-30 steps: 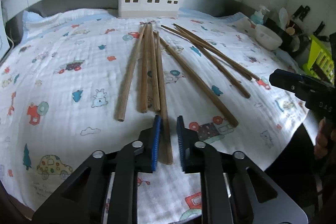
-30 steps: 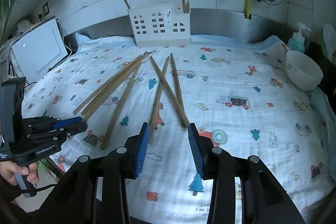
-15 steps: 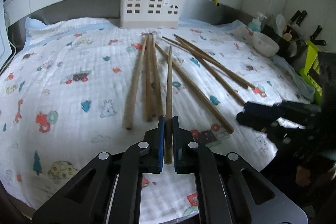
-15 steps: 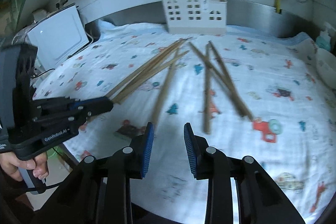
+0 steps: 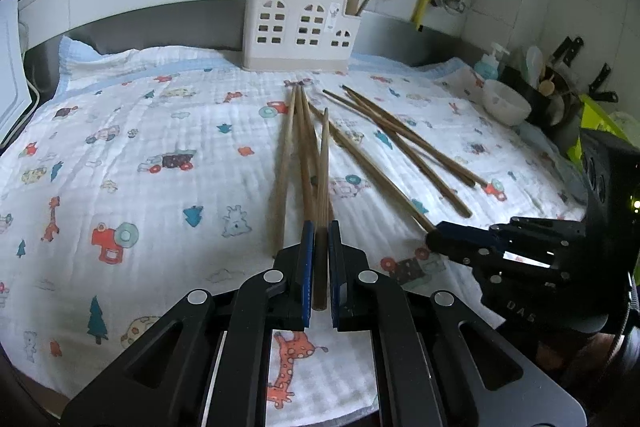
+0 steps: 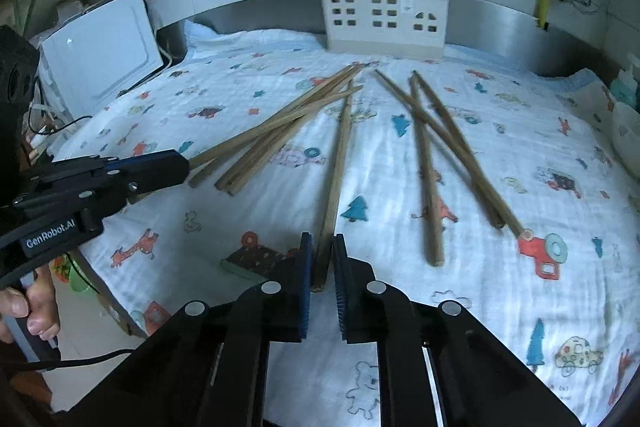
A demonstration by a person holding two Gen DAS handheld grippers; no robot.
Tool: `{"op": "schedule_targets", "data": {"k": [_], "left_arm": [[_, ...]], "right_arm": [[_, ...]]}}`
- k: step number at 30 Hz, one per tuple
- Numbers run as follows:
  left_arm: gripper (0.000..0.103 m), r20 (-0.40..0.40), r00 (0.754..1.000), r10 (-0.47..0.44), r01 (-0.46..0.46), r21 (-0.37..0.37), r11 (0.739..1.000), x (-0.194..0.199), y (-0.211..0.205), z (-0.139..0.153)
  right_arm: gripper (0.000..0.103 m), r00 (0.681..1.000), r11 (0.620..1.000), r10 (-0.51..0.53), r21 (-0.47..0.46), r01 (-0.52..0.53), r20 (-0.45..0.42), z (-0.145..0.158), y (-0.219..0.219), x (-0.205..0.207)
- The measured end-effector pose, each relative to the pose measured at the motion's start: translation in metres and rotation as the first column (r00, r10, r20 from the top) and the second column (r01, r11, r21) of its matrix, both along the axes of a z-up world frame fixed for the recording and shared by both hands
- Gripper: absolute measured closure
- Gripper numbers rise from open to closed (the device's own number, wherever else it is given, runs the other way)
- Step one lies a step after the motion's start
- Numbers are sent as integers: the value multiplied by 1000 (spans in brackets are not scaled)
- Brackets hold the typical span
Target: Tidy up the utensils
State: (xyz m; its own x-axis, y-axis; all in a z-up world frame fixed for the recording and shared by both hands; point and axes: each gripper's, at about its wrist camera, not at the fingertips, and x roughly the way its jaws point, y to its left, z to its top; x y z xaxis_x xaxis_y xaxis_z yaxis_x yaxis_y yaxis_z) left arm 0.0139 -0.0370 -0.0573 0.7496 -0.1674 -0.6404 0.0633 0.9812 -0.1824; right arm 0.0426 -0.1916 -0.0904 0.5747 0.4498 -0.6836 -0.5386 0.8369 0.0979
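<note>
Left gripper (image 5: 319,259) is clamped on one chopstick (image 5: 321,195) at lower centre of its view, tip raised over the loose pile (image 5: 298,163); held so near its end, it could swivel or drop. Right gripper (image 6: 321,269), whose jaws have just been closing, pinches a second chopstick (image 6: 338,179) by its near end at lower centre; a slanted pinch may let it slip on lifting. The white holder (image 6: 384,15) stands at upper centre against the wall, two sticks already in it. Readable writing: "GenRobot.AI" lower left in the right view; "DAS" lower right in the left view.
</note>
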Motion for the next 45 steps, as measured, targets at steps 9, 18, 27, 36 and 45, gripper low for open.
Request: {"op": "schedule_targets", "data": {"k": [9, 18, 27, 36, 45], "left_arm": [[98, 109, 994, 5, -6, 5, 1000, 0, 8, 32], [98, 221, 975, 7, -10, 9, 1000, 14, 14, 63], [98, 145, 988, -42, 42, 8, 999, 22, 17, 53], [87, -37, 997, -70, 70, -5, 998, 3, 17, 1], [87, -124, 992, -31, 32, 4, 999, -1, 20, -30]], "right_arm": [[95, 990, 996, -54, 84, 43, 130, 63, -33, 2], [96, 978, 989, -28, 148, -2, 205, 119, -41, 24], [96, 967, 991, -2, 131, -33, 253, 139, -33, 30], [96, 963, 993, 8, 111, -39, 268, 139, -28, 27], [96, 962, 994, 15, 96, -43, 273, 137, -26, 24]]}}
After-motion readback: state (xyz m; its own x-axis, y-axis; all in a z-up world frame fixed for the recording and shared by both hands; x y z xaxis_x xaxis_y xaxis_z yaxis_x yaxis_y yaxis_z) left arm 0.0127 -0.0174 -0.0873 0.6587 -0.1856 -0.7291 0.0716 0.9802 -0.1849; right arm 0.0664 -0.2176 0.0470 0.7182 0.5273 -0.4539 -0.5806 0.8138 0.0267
